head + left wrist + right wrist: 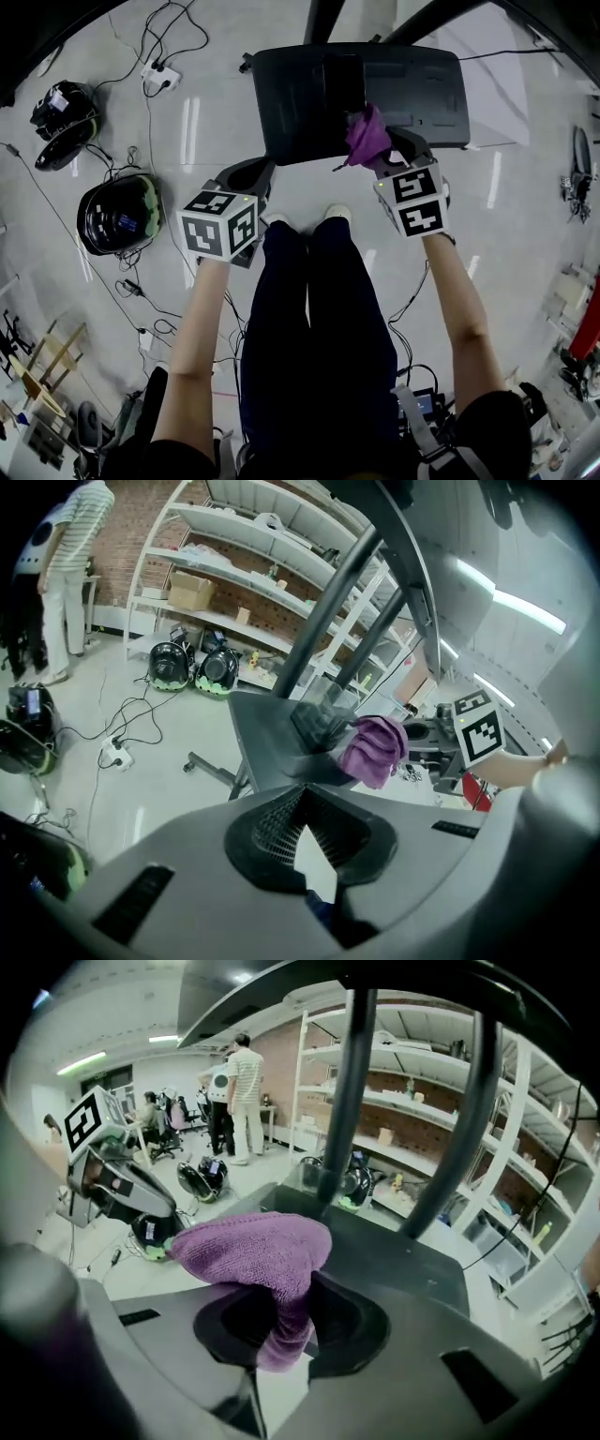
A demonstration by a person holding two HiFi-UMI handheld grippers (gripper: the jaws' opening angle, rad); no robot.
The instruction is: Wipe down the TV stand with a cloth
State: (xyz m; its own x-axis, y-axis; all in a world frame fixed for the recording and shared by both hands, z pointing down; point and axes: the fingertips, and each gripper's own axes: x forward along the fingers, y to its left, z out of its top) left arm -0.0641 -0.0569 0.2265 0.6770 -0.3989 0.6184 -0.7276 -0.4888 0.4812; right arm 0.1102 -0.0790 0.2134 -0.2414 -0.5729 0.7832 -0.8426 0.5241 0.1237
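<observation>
The TV stand's dark grey base plate (300, 112) lies on the pale floor straight ahead, with two dark poles (352, 1082) rising from it. My right gripper (382, 155) is shut on a purple cloth (367, 139), whose bunched end rests at the plate's near edge, right of centre. In the right gripper view the cloth (253, 1251) folds out over the jaws above the plate (403, 1260). My left gripper (246, 178) hovers at the plate's near left corner, jaws together and holding nothing. Its own view shows the cloth (375, 747) and the plate (267, 747) ahead.
Two black rounded devices (117, 214) (61, 112), loose cables and a power strip (157, 75) lie on the floor to the left. My feet (336, 214) stand just short of the plate. White shelving (262, 564) lines the far wall. People stand there (246, 1091).
</observation>
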